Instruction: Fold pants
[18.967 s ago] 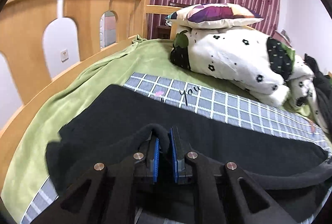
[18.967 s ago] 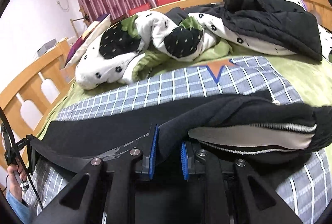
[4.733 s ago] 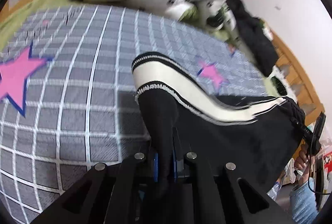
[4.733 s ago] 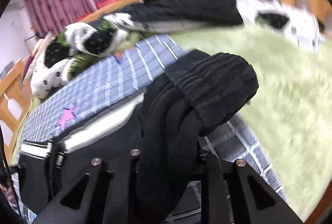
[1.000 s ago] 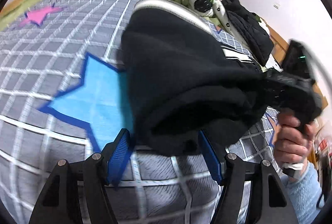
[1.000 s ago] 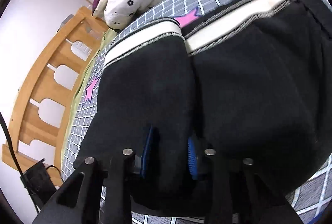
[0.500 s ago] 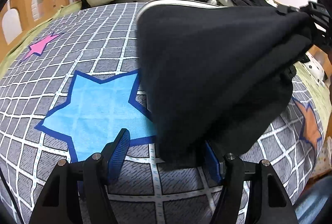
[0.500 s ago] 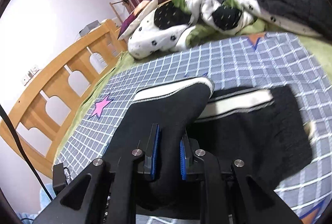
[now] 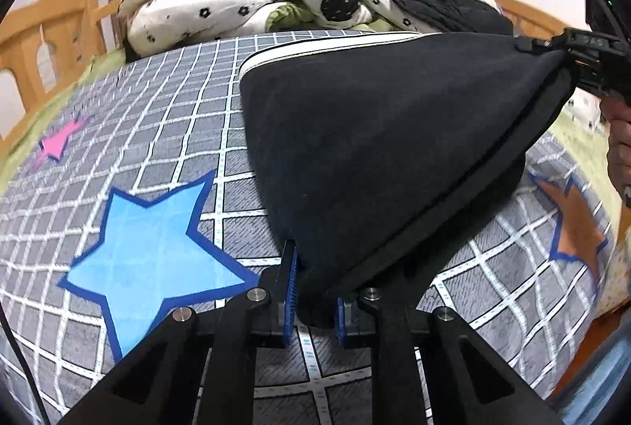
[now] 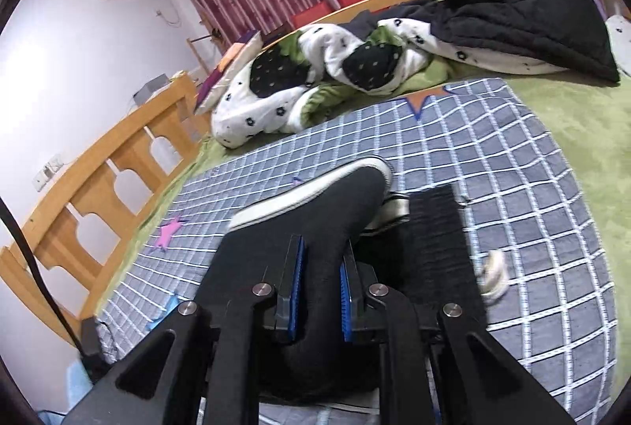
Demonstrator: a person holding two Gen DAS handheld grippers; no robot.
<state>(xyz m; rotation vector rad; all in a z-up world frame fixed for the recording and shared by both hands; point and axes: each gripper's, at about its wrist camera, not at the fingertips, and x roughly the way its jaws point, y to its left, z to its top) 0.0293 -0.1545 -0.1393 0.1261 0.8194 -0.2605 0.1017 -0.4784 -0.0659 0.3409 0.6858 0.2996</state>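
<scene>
The black pants (image 9: 386, 149) with a white side stripe lie folded on the grey checked blanket (image 9: 189, 133). My left gripper (image 9: 313, 301) is shut on the near corner of the folded pants. My right gripper (image 10: 319, 301) is shut on another black fold of the pants (image 10: 315, 220) and lifts it off the bed. The right gripper also shows in the left wrist view (image 9: 587, 58), holding the far right corner so the cloth stretches taut between both grippers. The ribbed waistband (image 10: 437, 228) lies flat beside the lifted fold, with a white drawstring end (image 10: 493, 273) next to it.
A rumpled white quilt with black spots (image 9: 244, 3) and a dark jacket (image 10: 524, 15) lie at the far side of the bed. A wooden bed rail (image 10: 118, 168) runs along the left. The blanket has a blue star (image 9: 146, 251) and an orange star (image 9: 575, 228).
My left gripper has closed from wide open onto the near corner of the pants. My right gripper has kept its hold and raised its fold higher, pulling the cloth taut.
</scene>
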